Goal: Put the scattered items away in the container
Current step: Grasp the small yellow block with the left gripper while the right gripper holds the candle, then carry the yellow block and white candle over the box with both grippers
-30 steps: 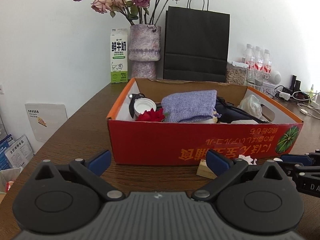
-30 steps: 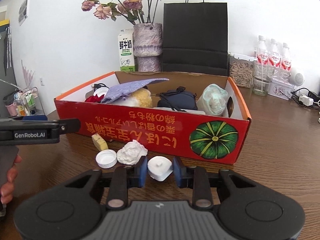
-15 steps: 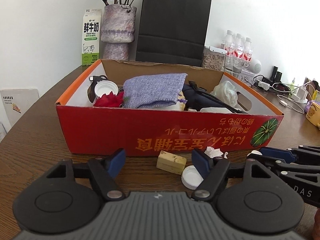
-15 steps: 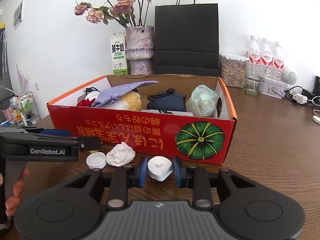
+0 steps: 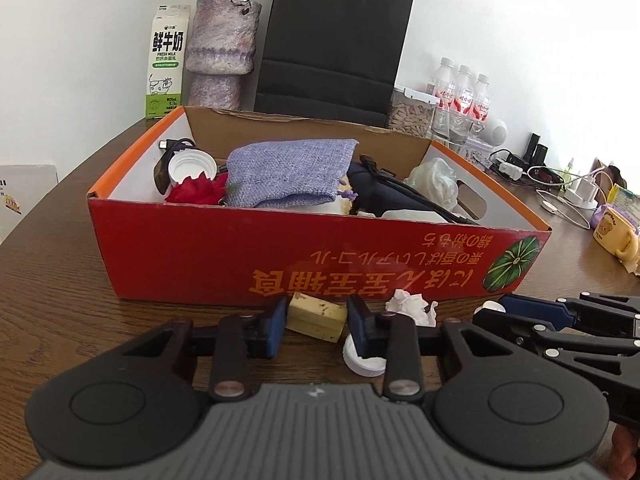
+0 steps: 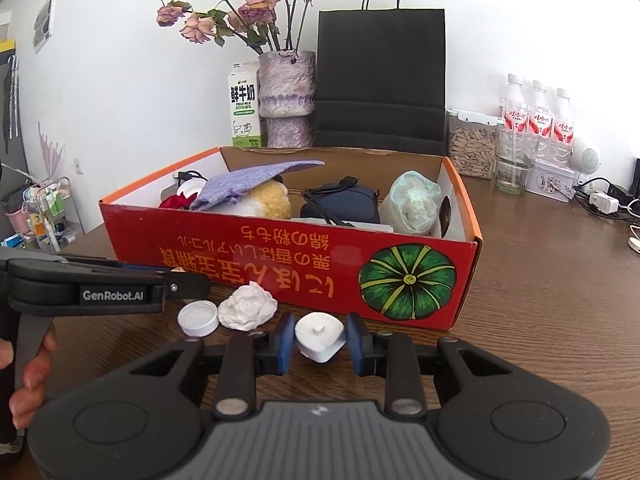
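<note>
A red cardboard box [image 5: 192, 252] [image 6: 280, 264] stands on the wooden table, holding a purple cloth pouch [image 5: 292, 172], a red flower, a dark bag and other items. In the left wrist view my left gripper [image 5: 318, 326] has closed in around a yellow block [image 5: 318, 316] lying in front of the box; its pads touch or nearly touch the block's sides. In the right wrist view my right gripper [image 6: 320, 340] is shut on a white plug-like piece [image 6: 320, 334]. A white cap [image 6: 198, 318] and a crumpled tissue [image 6: 248, 307] lie on the table between the grippers.
Behind the box stand a milk carton [image 6: 243, 110], a vase of dried roses [image 6: 286, 98], a black paper bag [image 6: 380, 80], a jar, water bottles [image 6: 536, 116] and cables. A yellow mug [image 5: 614, 236] sits at far right.
My left gripper moved forward and right to the yellow block, and its jaws narrowed around it. My right gripper kept its hold on the white piece and shifted slightly.
</note>
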`<state>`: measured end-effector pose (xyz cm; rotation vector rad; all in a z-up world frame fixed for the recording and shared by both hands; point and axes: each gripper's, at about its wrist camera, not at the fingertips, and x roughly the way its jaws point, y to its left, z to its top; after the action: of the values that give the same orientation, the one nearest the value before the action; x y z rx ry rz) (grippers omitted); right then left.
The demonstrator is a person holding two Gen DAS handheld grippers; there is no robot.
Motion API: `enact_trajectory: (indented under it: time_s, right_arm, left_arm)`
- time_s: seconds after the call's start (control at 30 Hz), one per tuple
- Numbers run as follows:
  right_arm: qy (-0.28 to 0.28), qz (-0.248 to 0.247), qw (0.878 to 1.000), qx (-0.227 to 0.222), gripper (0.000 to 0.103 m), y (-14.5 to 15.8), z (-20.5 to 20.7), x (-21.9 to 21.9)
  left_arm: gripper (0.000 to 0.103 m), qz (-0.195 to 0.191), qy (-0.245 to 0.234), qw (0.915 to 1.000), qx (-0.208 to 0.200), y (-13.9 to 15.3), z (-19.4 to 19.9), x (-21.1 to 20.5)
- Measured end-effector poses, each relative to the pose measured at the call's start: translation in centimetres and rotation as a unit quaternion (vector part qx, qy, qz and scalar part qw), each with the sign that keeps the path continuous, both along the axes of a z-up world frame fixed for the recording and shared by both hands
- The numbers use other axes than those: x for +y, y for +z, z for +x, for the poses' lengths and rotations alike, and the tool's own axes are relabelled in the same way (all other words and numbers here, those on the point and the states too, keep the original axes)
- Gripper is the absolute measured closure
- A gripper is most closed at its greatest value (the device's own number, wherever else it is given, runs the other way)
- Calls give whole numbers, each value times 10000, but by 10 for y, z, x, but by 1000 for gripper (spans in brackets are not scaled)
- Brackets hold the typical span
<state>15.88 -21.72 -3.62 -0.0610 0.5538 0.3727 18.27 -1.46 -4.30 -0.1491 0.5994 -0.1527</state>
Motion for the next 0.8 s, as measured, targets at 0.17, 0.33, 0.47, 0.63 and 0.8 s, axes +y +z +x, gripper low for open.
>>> enact_trajectory:
  time_s: [0.17, 0.33, 0.47, 0.63, 0.8]
  right_arm:
    - [-4, 3, 10000, -4, 76, 0, 0, 0]
    - [-8, 35, 10000, -78, 76, 1, -2, -1]
    - [-10, 62, 9998, -190, 76, 3, -6, -3]
    - [77, 151, 9981, -593, 76, 9, -16, -5]
    - [204, 187, 9962, -827, 76, 18, -20, -1]
  left_arm:
    - [69, -132, 149, 9998, -73, 1, -3, 6]
    - [69, -290, 333, 9987, -268, 4, -13, 13]
    - [69, -388, 544, 9974, -261, 4, -17, 19]
    - [69, -411, 638, 9955, -567, 9, -28, 23]
    - [69, -391, 702, 9928, -892, 22, -37, 21]
